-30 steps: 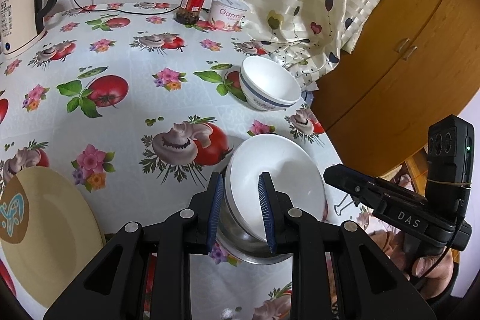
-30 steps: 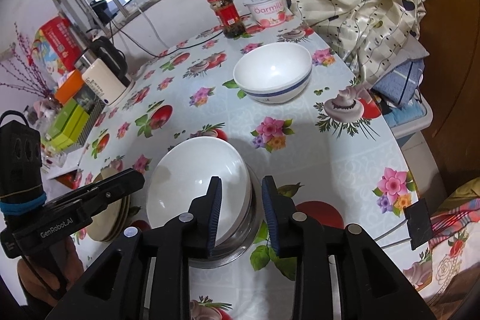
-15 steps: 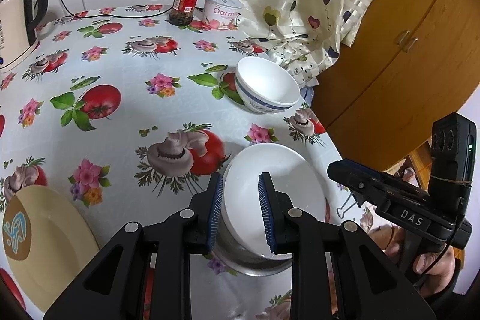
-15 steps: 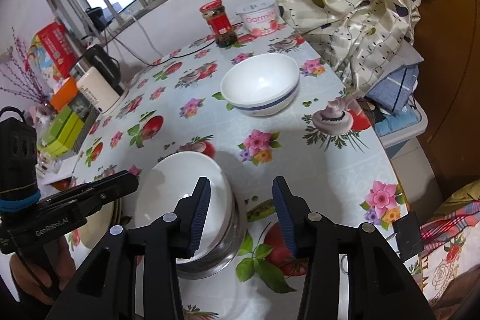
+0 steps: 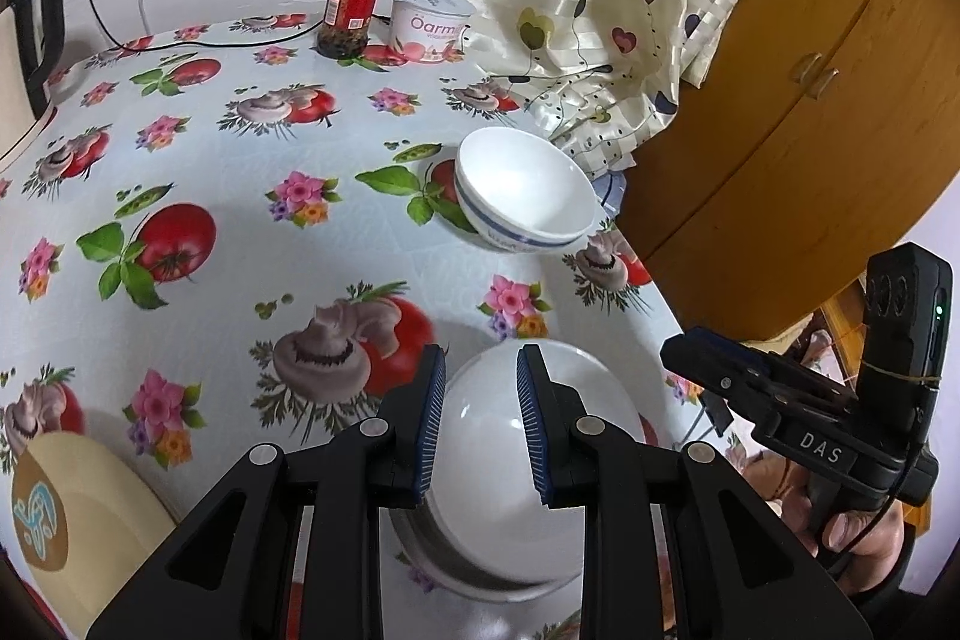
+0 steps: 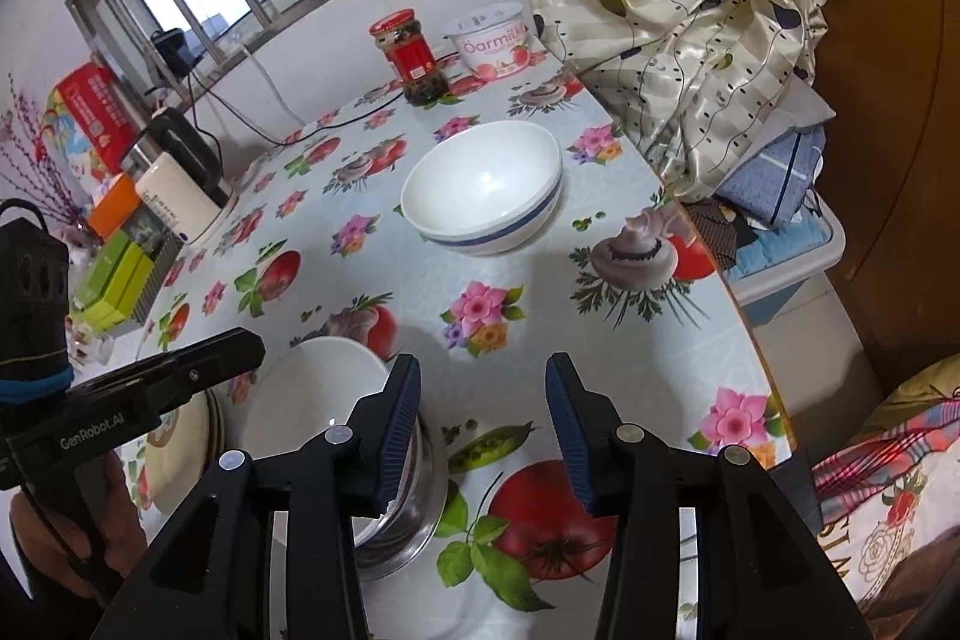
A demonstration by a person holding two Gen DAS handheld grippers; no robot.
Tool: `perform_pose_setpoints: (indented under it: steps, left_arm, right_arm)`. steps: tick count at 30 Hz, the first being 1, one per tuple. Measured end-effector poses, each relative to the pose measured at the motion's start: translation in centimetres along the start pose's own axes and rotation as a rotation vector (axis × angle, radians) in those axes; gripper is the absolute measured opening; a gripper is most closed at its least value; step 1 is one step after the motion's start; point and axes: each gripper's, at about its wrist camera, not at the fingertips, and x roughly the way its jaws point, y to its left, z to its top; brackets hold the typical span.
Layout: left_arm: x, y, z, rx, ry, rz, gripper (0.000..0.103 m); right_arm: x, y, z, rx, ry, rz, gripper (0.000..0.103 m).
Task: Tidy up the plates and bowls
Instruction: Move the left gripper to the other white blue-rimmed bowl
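A: Left wrist view is showing the left gripper (image 5: 480, 424) hanging over the white bowl (image 5: 510, 460), which is sitting nested in a steel bowl (image 5: 432, 562) near the table's (image 5: 240, 232) front edge. Is it gripping anything?

B: It is not looking that way. Its jaws are standing a narrow gap apart, with the bowl's inside showing between them; whether the pads (image 5: 429, 424) are touching the rim cannot be told from here.

A: And the right gripper (image 6: 483, 424)?

B: It is standing wide open over bare cloth just beside the steel bowl (image 6: 414, 508), holding nothing. Its left finger is overlapping the white bowl (image 6: 312, 400) in the picture, but contact is unclear.

A: So which step is in hand?

B: Probably fetching the striped bowl (image 6: 483, 196), which is sitting alone farther back, well apart from the stack. Doing it well is meaning bringing the open jaws down astride the near rim, one pad inside and one outside, closing firmly on the slick glaze, then lifting level.

A: Any risk?

B: The bowl is sitting near the table's right edge, so a sideways nudge could be sliding it off. The plates (image 6: 180, 436) are lying left of the stack, out of the path.
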Motion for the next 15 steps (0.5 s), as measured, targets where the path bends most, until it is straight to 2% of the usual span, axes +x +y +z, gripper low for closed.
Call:
perform_pose_setpoints:
  steps: [15]
  left_arm:
    - [3.0,-0.4,4.0,0.017,0.027,-0.006,0.026]
  right_arm:
    - [1.8,-1.0,3.0,-0.001,-0.009,0.01,0.043]
